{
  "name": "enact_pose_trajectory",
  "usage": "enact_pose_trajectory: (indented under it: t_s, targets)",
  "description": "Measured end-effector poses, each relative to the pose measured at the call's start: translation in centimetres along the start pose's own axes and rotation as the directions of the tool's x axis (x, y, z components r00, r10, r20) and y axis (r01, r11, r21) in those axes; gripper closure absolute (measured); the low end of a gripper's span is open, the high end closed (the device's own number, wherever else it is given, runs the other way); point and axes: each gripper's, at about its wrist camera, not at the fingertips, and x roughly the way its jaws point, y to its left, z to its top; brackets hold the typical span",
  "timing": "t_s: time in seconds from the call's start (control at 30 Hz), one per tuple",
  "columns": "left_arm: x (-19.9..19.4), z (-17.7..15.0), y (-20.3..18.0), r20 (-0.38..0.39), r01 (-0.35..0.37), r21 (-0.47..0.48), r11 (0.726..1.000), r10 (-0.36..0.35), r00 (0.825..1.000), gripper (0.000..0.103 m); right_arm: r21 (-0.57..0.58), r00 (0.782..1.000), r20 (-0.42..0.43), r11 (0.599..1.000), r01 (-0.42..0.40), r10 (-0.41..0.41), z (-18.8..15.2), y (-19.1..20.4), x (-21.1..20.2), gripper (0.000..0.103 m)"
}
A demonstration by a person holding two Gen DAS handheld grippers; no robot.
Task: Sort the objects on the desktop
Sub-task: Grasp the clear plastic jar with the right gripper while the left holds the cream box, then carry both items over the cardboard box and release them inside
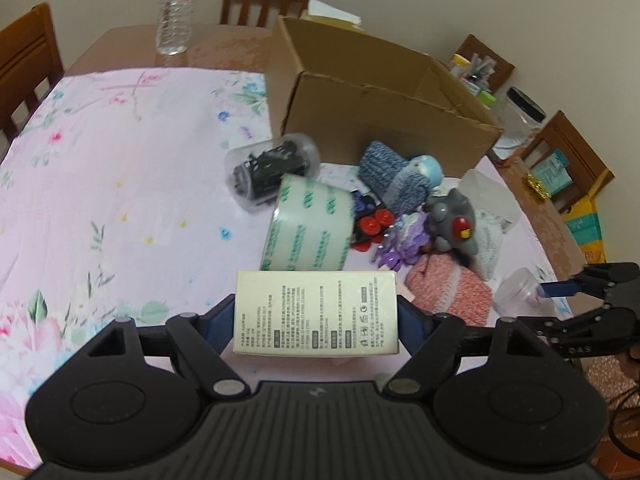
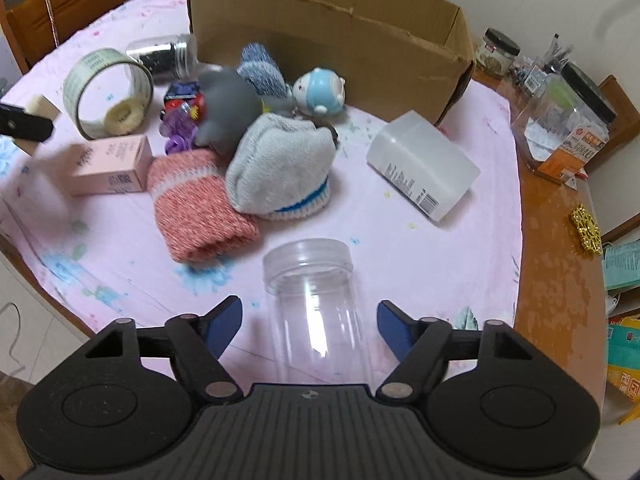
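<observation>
My left gripper (image 1: 316,304) is shut on a cream box with small print (image 1: 316,320), held just above the flowered cloth. In the right wrist view that box (image 2: 40,106) peeks in at the far left edge. A clear empty plastic jar (image 2: 316,304) lies on its side between the blue pads (image 2: 226,322) of my right gripper (image 2: 310,306). A small gap shows on each side of the jar, so the gripper is open. The left wrist view shows the right gripper (image 1: 560,286) at the far right, by the same jar (image 1: 516,288).
An open cardboard box (image 2: 328,36) stands at the back. In front of it lie a tape roll (image 2: 108,92), a jar of black clips (image 1: 272,172), rolled socks (image 2: 200,208), a grey toy (image 2: 228,108), a pink carton (image 2: 112,166) and a white container (image 2: 424,168). The table edge (image 2: 556,240) runs along the right.
</observation>
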Motion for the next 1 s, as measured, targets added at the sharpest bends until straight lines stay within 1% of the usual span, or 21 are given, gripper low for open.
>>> enact_pose_trajectory:
  t_s: [0.07,0.13,0.27,0.37,0.6,0.67,0.77,0.83,0.93,1.0]
  targets:
    - [-0.2,0.4,-0.3,0.002,0.013,0.021,1.000,-0.013,1.000,0.024,-0.002,1.000,-0.020,1.000,-0.007,0.007,0.0,-0.1,0.4,0.041]
    - [-0.4,0.8,-0.6,0.005,0.021,0.041,0.999,-0.021,1.000,0.024,-0.010,1.000,-0.026,1.000,-0.002,0.002,0.1,-0.1,0.6,0.044]
    - [-0.6,1.8,-0.9,0.001,0.050,0.065,0.997,-0.050,0.999,0.024,-0.001,1.000,-0.030,1.000,0.002,-0.002,0.4,-0.4,0.5,0.044]
    - [-0.8,2.8,-1.2,0.003,0.063,0.103,0.993,-0.064,0.998,0.024,0.010,1.000,-0.026,1.000,0.007,-0.007,0.9,-0.6,0.0,0.044]
    - [-1.3,4.9,-1.8,-0.009,0.102,0.160,0.982,-0.102,0.995,0.024,0.033,0.999,0.011,0.999,0.035,-0.035,2.9,-0.7,-2.1,0.046]
    - [-1.2,5.4,-2.1,-0.001,0.095,0.180,0.979,-0.097,0.995,0.024,0.030,0.999,0.027,0.999,0.033,-0.034,3.5,-0.7,-2.7,0.046]
    - [-1.1,5.8,-2.3,0.008,0.091,0.175,0.980,-0.094,0.996,0.024,0.009,0.998,0.039,0.999,0.049,-0.049,4.4,-0.6,-2.7,0.047]
    - [-1.1,6.0,-2.3,0.013,0.098,0.169,0.981,-0.102,0.995,0.024,0.012,0.999,0.032,0.999,0.031,-0.031,4.8,-1.0,-2.2,0.047]
    - [-1.2,6.7,-2.6,0.025,0.071,0.150,0.986,-0.075,0.997,0.024,-0.001,0.999,0.045,1.000,0.017,-0.017,5.7,-1.5,-1.9,0.047]
    - [-1.2,7.4,-3.0,0.028,0.064,0.140,0.988,-0.069,0.997,0.024,-0.019,0.998,0.059,1.000,-0.005,0.006,6.5,-2.0,-2.2,0.047]
